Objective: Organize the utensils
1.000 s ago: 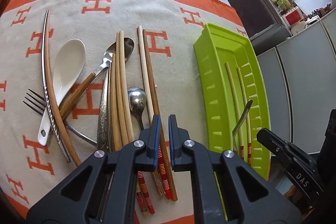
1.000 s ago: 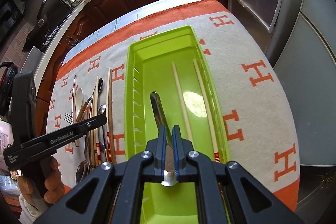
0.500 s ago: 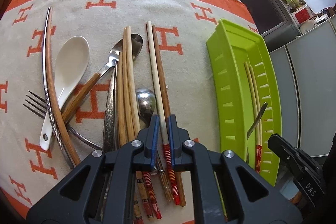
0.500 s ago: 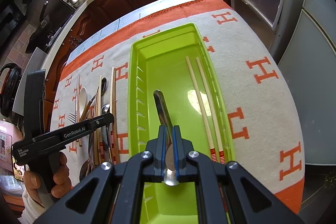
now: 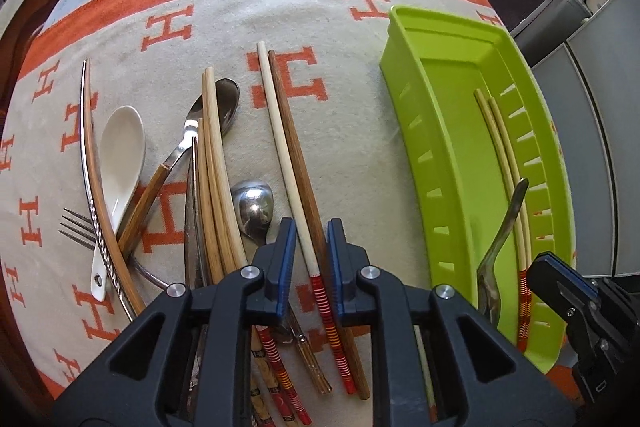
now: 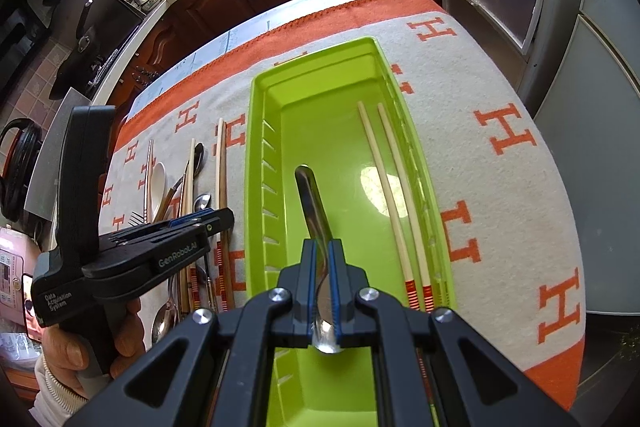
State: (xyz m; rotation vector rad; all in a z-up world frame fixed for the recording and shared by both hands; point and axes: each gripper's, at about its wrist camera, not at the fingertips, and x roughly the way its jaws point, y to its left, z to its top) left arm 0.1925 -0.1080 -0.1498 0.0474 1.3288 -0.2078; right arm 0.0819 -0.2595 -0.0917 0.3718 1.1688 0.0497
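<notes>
My left gripper (image 5: pixel 312 227) hangs over the utensils on the cloth. Its jaws are opening, and a pale chopstick (image 5: pixel 280 147) and a brown chopstick (image 5: pixel 294 151) run through the gap; the pads do not press on them. My right gripper (image 6: pixel 322 247) is shut on a metal spoon (image 6: pixel 310 195) and holds it tilted over the green tray (image 6: pixel 256 147). Two pale chopsticks (image 6: pixel 392 187) with red-striped ends lie along the tray's right side. The left wrist view shows the tray (image 5: pixel 408 99) and the held spoon (image 5: pixel 508 223) to the right.
Left of the chopstick pair lie bamboo chopsticks (image 5: pixel 214 155), a white ceramic spoon (image 5: pixel 120 155), a fork (image 5: pixel 76 227), a metal spoon (image 5: pixel 256 203) and other cutlery on the orange-patterned cloth (image 5: pixel 360 131). A person's hand (image 6: pixel 68 347) holds the left gripper. Kitchen cabinets stand beyond the table.
The left gripper has shifted across the cloth to sit over the pale and brown chopsticks, and its jaws have parted a little. The right gripper has kept still with the spoon.
</notes>
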